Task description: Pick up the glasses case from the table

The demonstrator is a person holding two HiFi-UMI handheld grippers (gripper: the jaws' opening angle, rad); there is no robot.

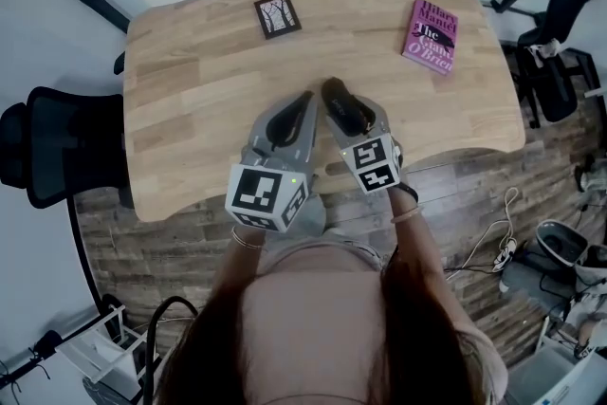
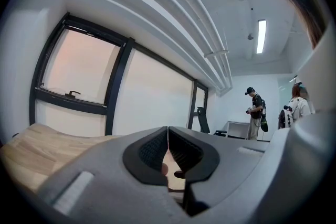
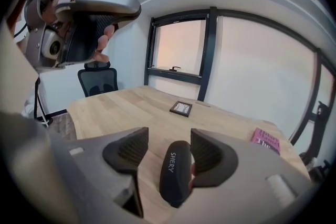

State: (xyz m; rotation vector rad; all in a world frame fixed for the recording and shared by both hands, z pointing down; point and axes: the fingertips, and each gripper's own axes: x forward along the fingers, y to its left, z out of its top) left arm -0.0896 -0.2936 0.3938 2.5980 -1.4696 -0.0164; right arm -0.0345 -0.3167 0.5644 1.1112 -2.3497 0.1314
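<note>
the grasp seemed in hand: at lower centre the right gripper (image 3: 169, 139) straddled the glasses case (image 3: 175, 173), jaws apart, needing to clamp then lift, while the left gripper (image 2: 168, 134) was pinched together, empty.

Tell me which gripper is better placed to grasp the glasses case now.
The right gripper: the glasses case sits between its open jaws, near one pad, with a gap to the other. The left gripper is shut and empty.

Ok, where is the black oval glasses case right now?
The black oval glasses case stands between the right gripper's parted jaws, against one pad, by the wooden table's near edge in the head view.
</note>
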